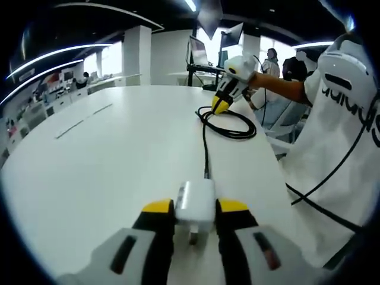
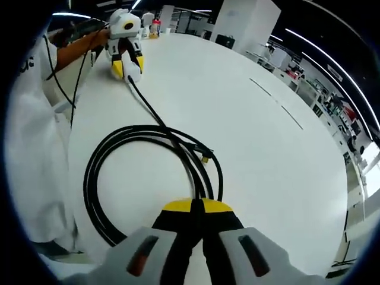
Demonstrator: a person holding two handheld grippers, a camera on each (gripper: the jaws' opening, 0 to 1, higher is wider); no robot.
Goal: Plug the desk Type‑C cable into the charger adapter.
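Left gripper view: my left tongs (image 1: 195, 208) are clamped on the adapter (image 1: 195, 203), a small white block pinched between the yellow-tipped jaws. It sits low on the white table (image 1: 107, 154), its far face turned away from me. The black cable (image 1: 206, 145) runs straight from that far face across the tabletop; its end looks seated in the adapter, though the joint is small and I cannot tell for sure. Farther off the cable gathers into a loose coil (image 1: 228, 124). My right tongs (image 1: 221, 104) come into this view beyond the coil, tips down at the cable, with my hand (image 1: 256, 80) and forearm behind them.

Right gripper view: my right tongs (image 2: 194, 206) are together, yellow tips touching, pinching the black cable right at the coil (image 2: 148, 178). The coil lies flat on the table (image 2: 267, 166) in several loops just ahead of the jaws. A free plug (image 2: 204, 158), with a small yellowish tip, lies on the table inside the loops, touching nothing but the tabletop. One strand leaves the coil and runs up the table to my left tongs (image 2: 126, 66), which hold the adapter (image 2: 132, 72) near the table edge. My white sleeve (image 2: 35, 142) fills the left side.
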